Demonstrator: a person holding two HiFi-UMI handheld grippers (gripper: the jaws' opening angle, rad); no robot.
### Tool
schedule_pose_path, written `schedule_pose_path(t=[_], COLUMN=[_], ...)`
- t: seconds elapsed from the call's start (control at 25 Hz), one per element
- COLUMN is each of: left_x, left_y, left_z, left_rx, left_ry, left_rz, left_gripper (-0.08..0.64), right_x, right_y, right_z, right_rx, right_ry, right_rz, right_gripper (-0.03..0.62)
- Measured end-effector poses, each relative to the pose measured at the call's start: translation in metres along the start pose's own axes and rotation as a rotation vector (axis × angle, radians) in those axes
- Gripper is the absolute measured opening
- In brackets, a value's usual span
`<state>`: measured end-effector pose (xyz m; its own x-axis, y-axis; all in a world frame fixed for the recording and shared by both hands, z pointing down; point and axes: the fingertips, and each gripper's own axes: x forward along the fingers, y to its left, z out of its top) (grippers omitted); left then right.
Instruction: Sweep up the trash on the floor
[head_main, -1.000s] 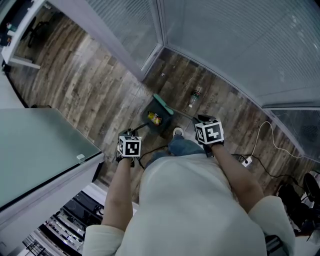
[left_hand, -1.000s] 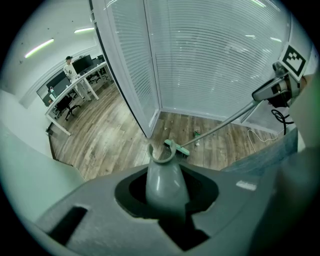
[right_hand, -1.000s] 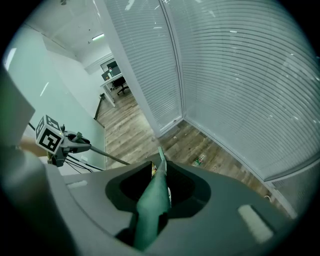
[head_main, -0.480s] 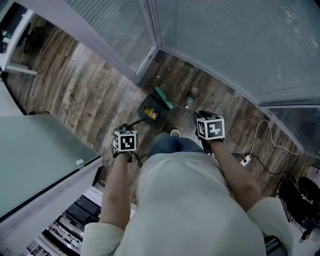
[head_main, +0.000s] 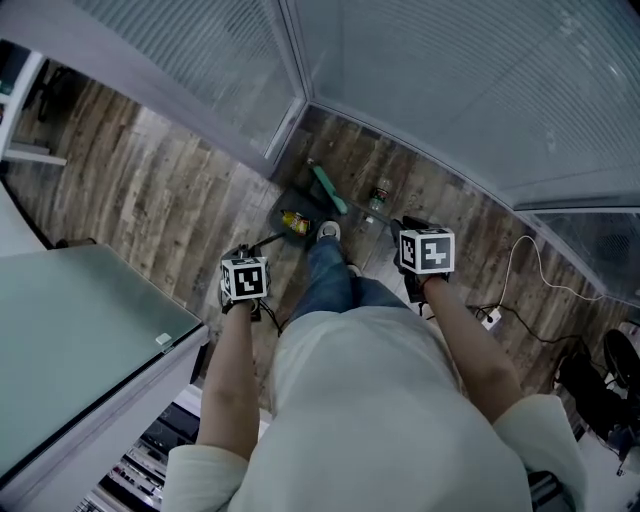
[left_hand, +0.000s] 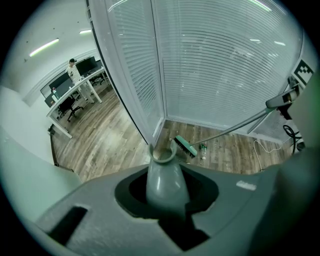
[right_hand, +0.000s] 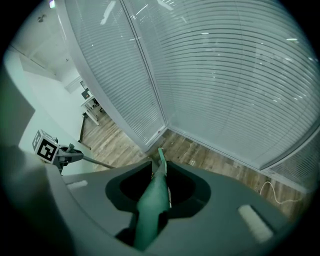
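A dark dustpan (head_main: 296, 214) with yellow trash (head_main: 291, 222) in it sits low near the glass corner. My left gripper (head_main: 245, 282) is shut on its long grey handle (left_hand: 162, 181). The green broom head (head_main: 328, 188) is just beyond the pan, seen too as the broom head (left_hand: 185, 146) on the floor. My right gripper (head_main: 424, 254) is shut on the green broom handle (right_hand: 151, 200), whose pole (left_hand: 235, 126) slants down to the head. A small bottle (head_main: 380, 193) lies on the wood floor right of the broom, and the same bottle (left_hand: 203, 148) shows beside the brush.
Glass walls with blinds (head_main: 420, 90) meet in a corner ahead. A glass-topped desk (head_main: 70, 330) stands at the left. My shoe (head_main: 327, 231) is next to the dustpan. A white cable (head_main: 520, 262) and power strip (head_main: 490, 320) lie on the floor at right.
Both grippers have moved forward toward the glass corner, carrying dustpan and broom along. A leg has stepped forward, so the shoe now sits beside the pan.
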<state>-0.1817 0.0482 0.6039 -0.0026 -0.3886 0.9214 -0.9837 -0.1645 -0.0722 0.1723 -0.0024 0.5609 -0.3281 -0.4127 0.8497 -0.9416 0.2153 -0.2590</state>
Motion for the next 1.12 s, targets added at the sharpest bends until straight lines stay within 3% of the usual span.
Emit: schedule_pose_path(t=[0.44,1.12], left_x=[0.035,0.069], left_y=[0.023,0.046], left_z=[0.033,0.086], left_rx=[-0.005,-0.006], left_ry=[0.037,0.046], left_rz=[-0.037,-0.052], left_gripper=[0.093,0.092], right_x=[0.032,0.069], right_y=[-0.006,0.0], right_z=[0.051,0.118], right_rx=[0.038,0.026], right_ry=[-0.001,-0.016], right_rz=[-0.063,-0.077], right_gripper=[0.1,0.097])
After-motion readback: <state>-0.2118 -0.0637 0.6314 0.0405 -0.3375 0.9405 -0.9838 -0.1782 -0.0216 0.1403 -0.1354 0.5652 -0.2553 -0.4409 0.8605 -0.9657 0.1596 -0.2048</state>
